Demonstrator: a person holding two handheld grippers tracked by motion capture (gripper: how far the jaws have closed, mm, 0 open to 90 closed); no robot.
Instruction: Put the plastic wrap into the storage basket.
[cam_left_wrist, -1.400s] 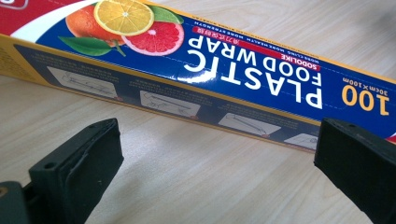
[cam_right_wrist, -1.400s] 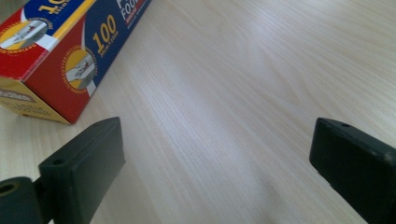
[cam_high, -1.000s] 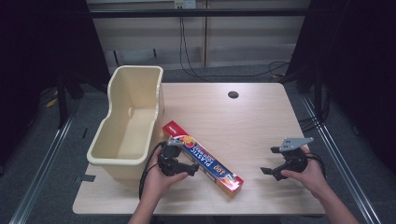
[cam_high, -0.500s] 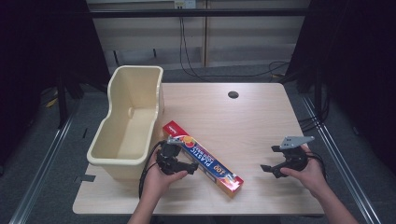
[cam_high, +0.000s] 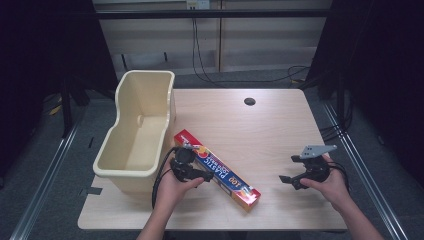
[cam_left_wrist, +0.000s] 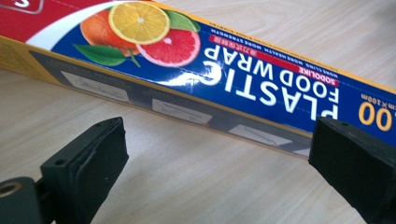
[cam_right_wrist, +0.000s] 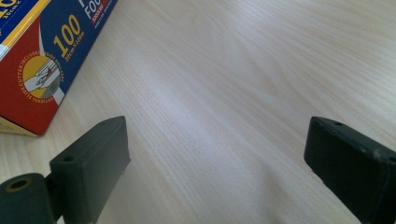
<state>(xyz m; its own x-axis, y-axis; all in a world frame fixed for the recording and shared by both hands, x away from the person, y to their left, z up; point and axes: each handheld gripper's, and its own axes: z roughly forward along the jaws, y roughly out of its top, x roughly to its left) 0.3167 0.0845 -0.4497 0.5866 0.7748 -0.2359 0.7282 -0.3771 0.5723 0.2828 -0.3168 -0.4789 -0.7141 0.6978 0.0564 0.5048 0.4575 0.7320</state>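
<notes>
Reaching for the plastic food wrap box (cam_high: 217, 169), the left gripper (cam_high: 196, 175) hangs with its jaws spread wide and nothing between them, right at the box's near long side, toward the end by the tub. In the left gripper view the box (cam_left_wrist: 224, 79) lies just beyond the two pads, flat on the wood and not yet straddled. To do this step well, I judge the jaws should go forward and down until the narrow width of the box sits squarely between the pads, then close across the long faces near the middle of its length, since a long light carton gripped near one end would likely droop or twist. The right gripper (cam_high: 294, 174) rests released near the right edge of the table (cam_high: 280, 125), well apart from the box's far end (cam_right_wrist: 42, 60).

The box lies diagonally near the front edge, one end just beside the cream plastic tub (cam_high: 137, 132), which stands at the left edge. The tabletop is pale wood grain with a dark cable hole (cam_high: 249, 101) near the back edge. Behind it stands a light panelled wall with hanging cables (cam_high: 200, 50); dark drapes flank both sides over grey floor.
</notes>
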